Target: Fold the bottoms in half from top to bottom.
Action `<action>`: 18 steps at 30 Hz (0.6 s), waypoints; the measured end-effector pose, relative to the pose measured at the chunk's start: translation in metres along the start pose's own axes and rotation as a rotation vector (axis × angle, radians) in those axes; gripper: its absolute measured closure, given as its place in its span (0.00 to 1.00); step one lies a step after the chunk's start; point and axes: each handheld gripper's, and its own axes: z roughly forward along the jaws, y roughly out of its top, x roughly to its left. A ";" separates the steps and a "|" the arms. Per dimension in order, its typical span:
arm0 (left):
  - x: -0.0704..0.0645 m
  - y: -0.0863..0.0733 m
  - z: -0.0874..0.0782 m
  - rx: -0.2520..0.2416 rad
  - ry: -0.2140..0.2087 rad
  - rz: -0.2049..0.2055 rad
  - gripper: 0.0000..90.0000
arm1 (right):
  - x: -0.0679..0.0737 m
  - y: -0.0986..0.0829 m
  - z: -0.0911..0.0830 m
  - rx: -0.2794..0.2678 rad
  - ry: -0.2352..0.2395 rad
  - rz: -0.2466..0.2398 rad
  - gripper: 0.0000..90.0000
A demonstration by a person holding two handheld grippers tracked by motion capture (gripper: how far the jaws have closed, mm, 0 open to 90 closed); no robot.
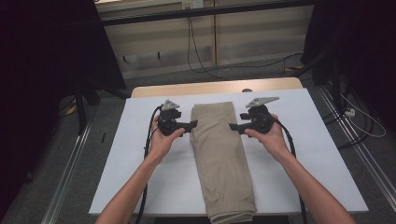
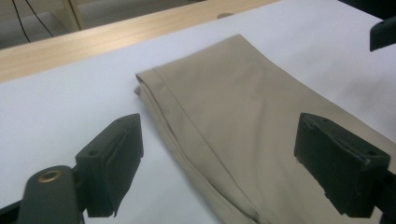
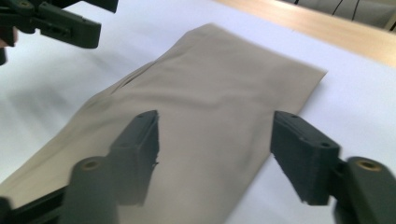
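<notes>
Now a pair of folded khaki trousers (image 1: pixel 223 158) is seen lying flat on the white table (image 1: pixel 140 154), laid lengthwise down the middle, with one short end toward the far side and the cuffed, gathered end hanging just past the near edge. A stitched hem is shown along the far end in the left gripper view (image 2: pixel 224 121), and a slight crease is picked out near the fabric's edge in the right gripper view (image 3: pixel 201 93).

On either side, the far half of the trousers is flanked by the tongs. The left tongs (image 1: pixel 192 125) are held just at the fabric's left edge, jaws pointed inward, and in the left gripper view (image 2: pixel 219 163) they are spread wide, nothing gripped between them, the cloth lying below. The right tongs (image 1: pixel 233 127) are poised at the opposite edge, pointed back toward the left pair; in the right gripper view (image 3: pixel 215 154) the jaws are likewise parted wide above the cloth, empty.

Beyond the white covering, a strip of bare wooden tabletop (image 1: pixel 210 87) is visible, and cables (image 1: pixel 196 51) are trailed across the grey floor (image 1: pixel 56 177) behind.
</notes>
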 end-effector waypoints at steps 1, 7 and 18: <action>0.004 0.003 0.004 0.008 0.011 0.000 0.17 | -0.005 0.004 0.005 -0.001 -0.006 0.003 0.39; 0.021 0.017 0.032 -0.014 0.003 -0.066 0.14 | -0.035 0.025 0.044 0.004 -0.031 0.021 0.45; 0.054 0.019 0.085 0.045 0.045 -0.114 0.27 | -0.078 0.043 0.109 0.102 -0.086 0.007 0.56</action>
